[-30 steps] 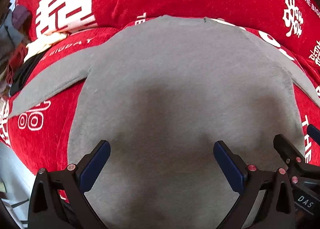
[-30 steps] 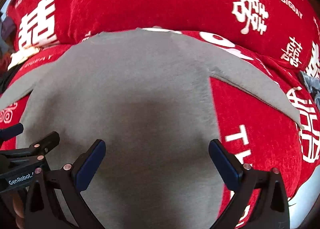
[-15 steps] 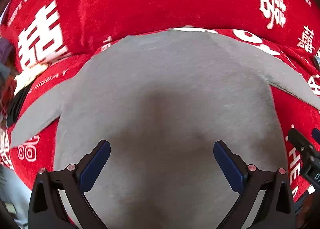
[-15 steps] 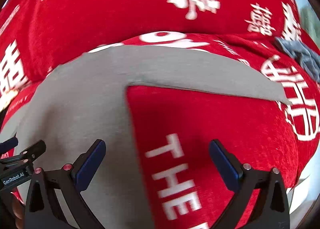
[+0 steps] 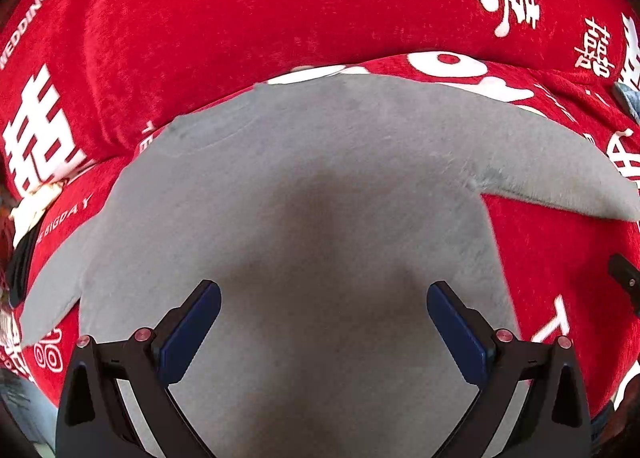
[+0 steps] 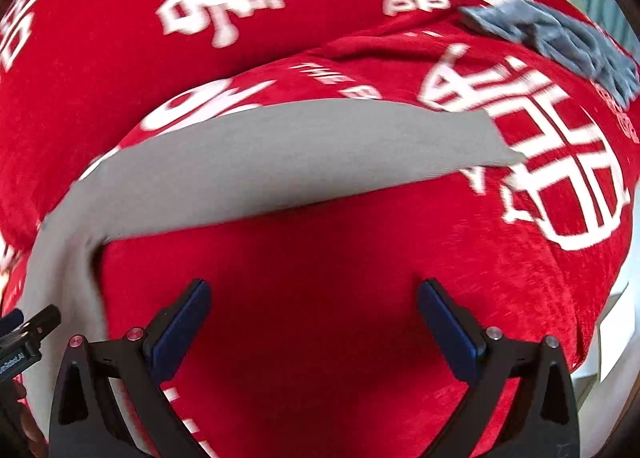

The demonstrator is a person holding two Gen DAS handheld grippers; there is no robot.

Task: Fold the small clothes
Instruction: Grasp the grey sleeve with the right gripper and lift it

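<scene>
A grey long-sleeved top lies flat on a red cover, sleeves spread to both sides. My left gripper is open and empty, hovering over the lower body of the top. My right gripper is open and empty over bare red cover, just below the top's right sleeve, which stretches across the right wrist view to its cuff. The body of the top shows at the left edge of the right wrist view.
The red cover with white lettering drapes a sofa seat and backrest. A blue-grey garment lies at the far right. Other clothes sit at the left edge. The seat's right edge drops off.
Both grippers have moved right. The right gripper left the top's body and now sits below the right sleeve. Both stay open.
</scene>
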